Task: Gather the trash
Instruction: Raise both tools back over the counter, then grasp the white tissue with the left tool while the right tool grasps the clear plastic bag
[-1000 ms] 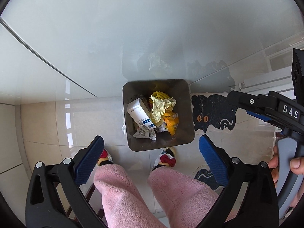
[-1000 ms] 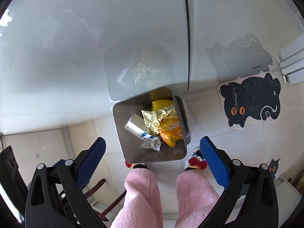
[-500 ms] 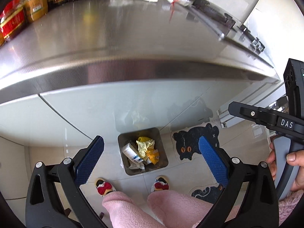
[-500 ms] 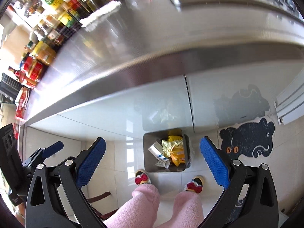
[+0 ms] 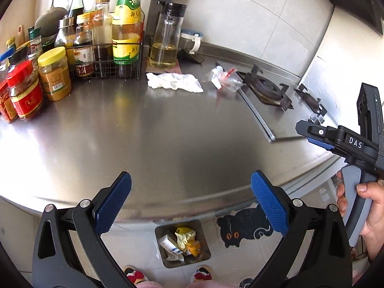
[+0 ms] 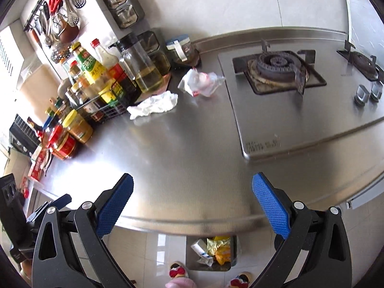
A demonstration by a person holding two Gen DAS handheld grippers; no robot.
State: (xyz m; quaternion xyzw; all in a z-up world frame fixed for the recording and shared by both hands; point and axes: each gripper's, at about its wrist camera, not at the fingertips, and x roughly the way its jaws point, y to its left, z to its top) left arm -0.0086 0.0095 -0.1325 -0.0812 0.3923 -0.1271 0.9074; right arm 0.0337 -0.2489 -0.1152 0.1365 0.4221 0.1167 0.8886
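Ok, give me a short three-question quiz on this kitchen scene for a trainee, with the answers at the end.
1. True or false: the left gripper and right gripper are both open and hold nothing.
2. Multiple choice: the crumpled white paper towel lies A) in the grey square trash bin on the floor, B) on the stainless steel counter in front of the black wire bottle rack, C) on the gas burner.
3. Fill in: the clear plastic wrapper with red print lies between the paper towel and the ____.

Key: 1 true; 2 B; 3 gas burner.
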